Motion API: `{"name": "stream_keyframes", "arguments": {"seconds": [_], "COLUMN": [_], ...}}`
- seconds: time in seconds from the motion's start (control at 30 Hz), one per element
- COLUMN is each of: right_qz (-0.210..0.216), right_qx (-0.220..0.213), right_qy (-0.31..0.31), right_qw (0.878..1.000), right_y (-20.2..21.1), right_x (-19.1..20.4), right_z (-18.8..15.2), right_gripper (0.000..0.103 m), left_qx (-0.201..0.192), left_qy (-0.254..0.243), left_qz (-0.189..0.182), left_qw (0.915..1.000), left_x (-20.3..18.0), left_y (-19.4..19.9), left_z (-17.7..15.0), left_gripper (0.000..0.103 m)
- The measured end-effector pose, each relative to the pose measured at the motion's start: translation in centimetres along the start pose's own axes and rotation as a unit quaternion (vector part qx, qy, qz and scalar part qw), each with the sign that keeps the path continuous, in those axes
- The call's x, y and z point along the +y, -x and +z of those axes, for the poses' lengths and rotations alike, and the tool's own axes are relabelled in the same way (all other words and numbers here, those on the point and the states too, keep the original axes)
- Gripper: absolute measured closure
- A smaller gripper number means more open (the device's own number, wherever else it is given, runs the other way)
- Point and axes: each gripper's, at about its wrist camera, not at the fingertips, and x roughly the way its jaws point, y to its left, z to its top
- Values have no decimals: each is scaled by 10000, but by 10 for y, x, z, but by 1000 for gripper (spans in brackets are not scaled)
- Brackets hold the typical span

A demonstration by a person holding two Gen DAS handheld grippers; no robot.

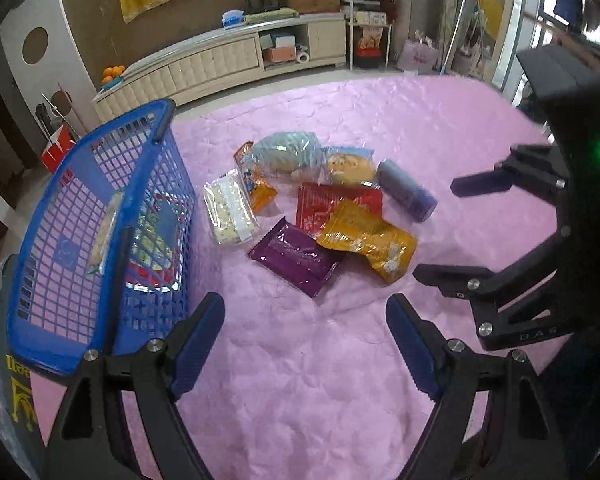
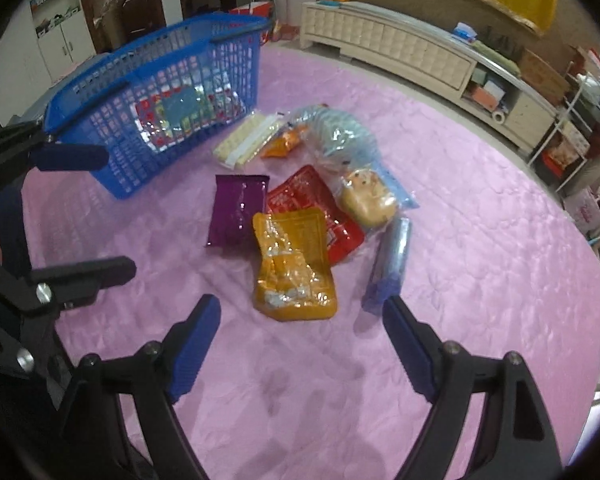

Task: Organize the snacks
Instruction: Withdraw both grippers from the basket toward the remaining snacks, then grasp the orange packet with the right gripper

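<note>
**Both grippers poised, next snack not yet picked**

Left gripper (image 1: 305,344) & right gripper (image 2: 302,346) hover w/ jaws wide apart, holding nothing. Blue basket (image 1: 100,216) already has a couple packs inside; rest of pile lies just beside it on the pink cover (image 1: 300,380). Orange pouch (image 2: 294,264) sits nearest the right gripper — prob. next: drop down, straddle, pinch.

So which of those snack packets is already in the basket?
Only the red-edged clear packet. It lies inside the blue basket, seen through the mesh. The rest, like the purple packet and orange pouch, lie on the pink cover.
</note>
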Motion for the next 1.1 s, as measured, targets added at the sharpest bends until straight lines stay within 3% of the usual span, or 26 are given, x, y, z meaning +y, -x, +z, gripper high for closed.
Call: {"name": "stream_keyframes", "arguments": {"seconds": [0.17,0.4,0.83,0.93,1.0,1.07,1.1], "right_qz": [150,242,548,250,356,381,504], "right_qx": [180,386,432,237,23,-28,-58], "right_qy": [-11,-28,-40,189,437,469,409], "right_qw": [9997,9990,9976,9992,9984,9982,9979], "right_y": [-26,-52,-67,-64,-58,-56,-54], "right_x": [-7,-13,-15,-11,-6,-5,-7], "right_z": [6,10,19,15,9,6,5], "right_gripper": [17,17,17,32,49,56,69], "left_qx": [251,538,708,702,702,724,735], "left_qy": [129,-67,-83,-91,-63,-49,-49], "left_qz": [85,60,49,37,33,18,31], "left_qw": [9996,9985,9974,9975,9975,9974,9973], "left_x": [4,2,6,6,6,5,5], "left_y": [-23,-51,-72,-76,-78,-80,-80], "left_z": [2,1,6,8,8,8,8], "left_gripper": [22,22,22,22,22,22,22]}}
